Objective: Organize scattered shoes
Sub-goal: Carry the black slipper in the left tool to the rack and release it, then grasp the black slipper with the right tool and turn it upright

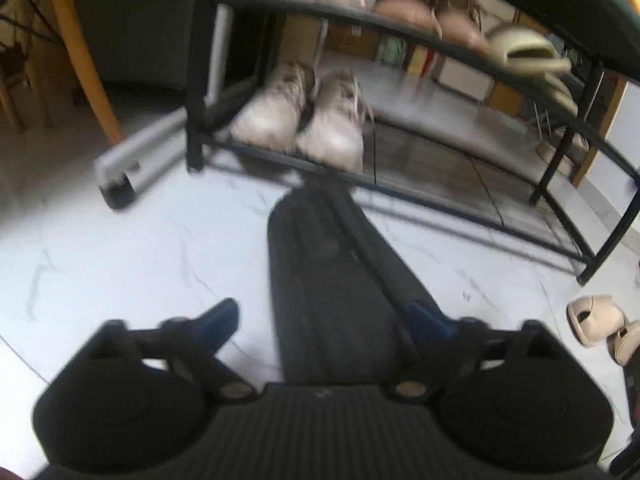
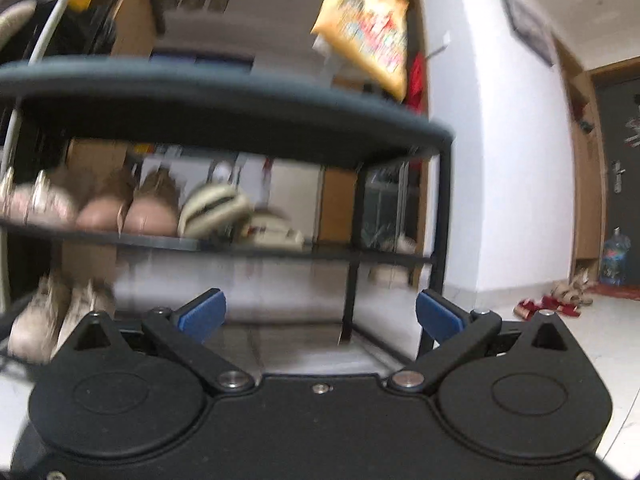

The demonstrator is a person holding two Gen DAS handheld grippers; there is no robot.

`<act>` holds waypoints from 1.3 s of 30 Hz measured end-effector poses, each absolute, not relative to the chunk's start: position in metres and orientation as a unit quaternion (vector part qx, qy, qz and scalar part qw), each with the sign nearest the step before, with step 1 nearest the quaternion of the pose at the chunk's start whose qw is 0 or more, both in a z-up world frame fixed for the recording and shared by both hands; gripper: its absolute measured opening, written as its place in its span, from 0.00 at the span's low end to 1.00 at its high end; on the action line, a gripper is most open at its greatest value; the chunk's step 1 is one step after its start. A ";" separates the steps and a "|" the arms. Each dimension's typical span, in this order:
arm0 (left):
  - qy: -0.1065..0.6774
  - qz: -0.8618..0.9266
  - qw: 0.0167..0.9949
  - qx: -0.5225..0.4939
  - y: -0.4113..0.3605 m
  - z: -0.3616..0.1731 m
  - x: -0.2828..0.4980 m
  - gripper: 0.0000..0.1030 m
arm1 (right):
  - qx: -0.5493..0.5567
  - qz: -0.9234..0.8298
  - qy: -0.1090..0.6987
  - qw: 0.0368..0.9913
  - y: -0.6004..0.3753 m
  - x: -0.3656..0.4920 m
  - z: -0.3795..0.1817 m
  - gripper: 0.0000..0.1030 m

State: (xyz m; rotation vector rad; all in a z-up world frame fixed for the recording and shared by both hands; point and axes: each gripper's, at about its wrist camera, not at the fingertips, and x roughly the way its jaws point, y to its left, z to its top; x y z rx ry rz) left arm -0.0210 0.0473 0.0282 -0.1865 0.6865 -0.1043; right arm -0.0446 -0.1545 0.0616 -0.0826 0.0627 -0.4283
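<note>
**Q:** What is the left gripper [image 1: 324, 320] doing in front of the shoe rack [image 1: 400, 191]?

**A:** It is pointing at the rack's lower shelf with its jaws standing wide apart. A long dark shoe [image 1: 320, 264] is lying between them, toe toward the rack. The shoe is covering part of the right fingertip, while the left fingertip [image 1: 220, 318] is staying clear of it. The blur is hiding whether the shoe is resting on the white floor [image 1: 120, 248].

**Q:** And the right gripper [image 2: 320, 312]?

**A:** It is facing the rack's right end, jaws spread and holding nothing.

**Q:** Where are the other shoes sitting?

**A:** A pair of pale sneakers [image 1: 304, 120] is occupying the left end of the bottom shelf. Brown shoes [image 1: 404, 8] and beige slides [image 1: 528, 52] are lining the shelf above. Two beige slippers [image 1: 596, 320] are lying loose on the floor off the rack's right front leg.
</note>
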 end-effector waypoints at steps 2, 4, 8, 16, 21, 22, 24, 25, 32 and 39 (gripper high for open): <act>0.332 -0.052 0.938 -0.082 0.056 0.039 -0.030 0.96 | -0.002 -0.157 0.085 0.984 -0.160 -0.032 0.051 1.00; 0.328 -0.053 0.940 -0.073 0.064 0.050 -0.039 0.96 | 0.056 -0.095 0.140 0.984 -0.169 -0.021 0.043 1.00; 0.330 -0.055 0.941 -0.050 0.085 0.071 -0.061 0.99 | 0.159 -0.013 0.218 0.963 -0.186 -0.003 0.027 1.00; 0.332 -0.054 0.937 -0.090 0.132 0.073 -0.085 0.99 | 0.254 0.041 0.329 0.909 -0.194 0.020 -0.003 1.00; 0.385 -0.064 0.901 -0.187 0.146 0.048 -0.063 0.99 | 0.226 0.097 0.365 0.898 -0.163 0.020 -0.013 1.00; 0.395 -0.070 0.894 -0.199 0.148 0.046 -0.059 0.99 | 0.214 0.108 0.369 0.898 -0.155 0.020 -0.015 1.00; 0.407 -0.074 0.884 -0.217 0.153 0.042 -0.054 0.99 | 0.205 0.123 0.383 0.892 -0.144 0.022 -0.022 0.95; 0.410 -0.070 0.881 -0.225 0.156 0.041 -0.053 0.99 | 0.201 0.131 0.390 0.889 -0.139 0.023 -0.025 0.90; 0.422 -0.033 0.872 -0.244 0.168 0.035 -0.051 0.99 | 0.269 0.134 0.412 0.860 -0.143 0.028 -0.037 0.61; 0.407 -0.040 0.884 -0.227 0.163 0.040 -0.052 0.99 | 0.206 0.103 0.369 0.900 -0.136 0.020 -0.018 0.58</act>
